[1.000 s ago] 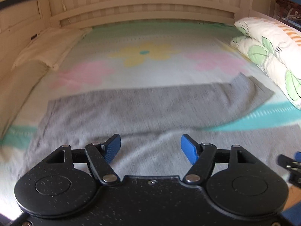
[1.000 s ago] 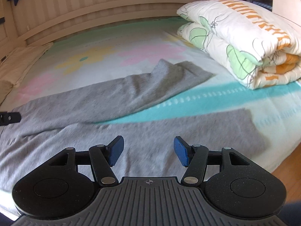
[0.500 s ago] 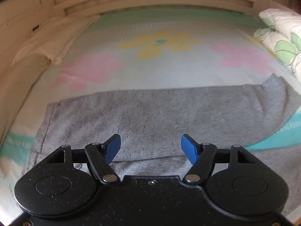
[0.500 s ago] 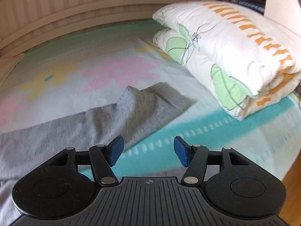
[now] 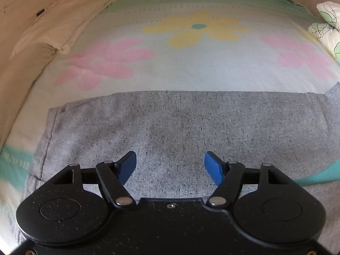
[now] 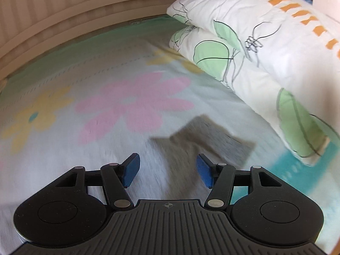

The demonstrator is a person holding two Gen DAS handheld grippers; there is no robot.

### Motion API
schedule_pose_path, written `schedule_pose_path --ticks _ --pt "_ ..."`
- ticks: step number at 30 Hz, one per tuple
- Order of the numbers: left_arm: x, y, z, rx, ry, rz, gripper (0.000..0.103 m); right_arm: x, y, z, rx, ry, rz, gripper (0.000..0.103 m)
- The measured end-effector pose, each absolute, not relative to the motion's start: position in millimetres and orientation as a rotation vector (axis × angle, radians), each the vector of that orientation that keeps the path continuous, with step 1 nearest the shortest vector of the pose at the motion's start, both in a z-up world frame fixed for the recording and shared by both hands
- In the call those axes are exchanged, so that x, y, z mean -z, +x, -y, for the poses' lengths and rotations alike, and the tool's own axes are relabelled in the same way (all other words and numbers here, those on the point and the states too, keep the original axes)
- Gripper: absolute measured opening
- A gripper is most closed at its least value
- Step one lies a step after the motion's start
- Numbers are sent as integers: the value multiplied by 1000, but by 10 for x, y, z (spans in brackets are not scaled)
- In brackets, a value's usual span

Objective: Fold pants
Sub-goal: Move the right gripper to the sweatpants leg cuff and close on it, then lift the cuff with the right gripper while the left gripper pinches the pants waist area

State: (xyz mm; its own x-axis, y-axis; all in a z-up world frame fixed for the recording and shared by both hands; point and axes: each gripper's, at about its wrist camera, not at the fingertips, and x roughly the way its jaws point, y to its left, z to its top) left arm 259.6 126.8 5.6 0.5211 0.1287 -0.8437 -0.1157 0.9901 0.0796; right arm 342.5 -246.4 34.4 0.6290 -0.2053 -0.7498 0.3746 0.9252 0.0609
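Observation:
Grey pants [image 5: 170, 123] lie flat on the flowered bed sheet [image 5: 191, 68], the far leg stretching from left to right across the left wrist view. My left gripper [image 5: 170, 165] hovers above that leg, open, nothing between its blue pads [image 5: 127, 166]. In the right wrist view the cuff end of the far leg [image 6: 204, 140] shows blurred, with one corner turned up. My right gripper [image 6: 167, 171] stands open just above and short of that cuff, with grey cloth under the gap and no pad touching it.
A folded white duvet [image 6: 265, 59] with green leaves and orange marks lies along the right of the bed, close to the cuff. A cream pillow [image 5: 57, 27] sits at the far left corner. A slatted wooden headboard [image 6: 85, 10] closes the far side.
Both grippers moved forward over the bed: the left from the near leg onto the far leg, the right across to the far leg's cuff near the duvet. Both jaws stayed open.

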Motion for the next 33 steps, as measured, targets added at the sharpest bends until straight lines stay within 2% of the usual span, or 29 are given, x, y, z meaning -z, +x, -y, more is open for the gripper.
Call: schedule_pose_path --ticks 7,16,18,19,20,21,22,24,25,30,33 --pt "-28 2696 -1256 -148 -8 -1038 72 -116 3861 2415 359 274 -847 57" --pt "-15 2774 -1204 -135 0 -1035 72 204 4181 2328 430 200 -928 57" --pt "-5 2787 -1208 -131 -8 -1044 72 231 4175 2359 441 204 -967 49" --pt "-1 2791 -1216 -132 -13 -1047 72 230 4157 2382 441 207 -981 35" --pt "-2 2790 -1220 -134 -16 -1048 72 225 4141 2402 438 210 -993 26" --pt "-1 2785 -1221 -135 -16 -1049 72 212 4113 2434 436 216 -1000 22" --pt "0 2784 -1223 -138 -15 -1049 72 196 4073 2461 432 227 -1003 13" --pt "2 2778 -1229 -145 -16 -1047 72 158 3974 2545 427 257 -1007 9" --pt "0 2773 -1232 -147 -18 -1047 72 137 3916 2581 423 268 -1005 3" --pt "-20 2739 -1249 -149 -33 -1045 72 27 3629 2714 418 281 -994 1" --pt "-36 2710 -1249 -157 -33 -1041 72 -17 3529 2803 389 360 -960 4"
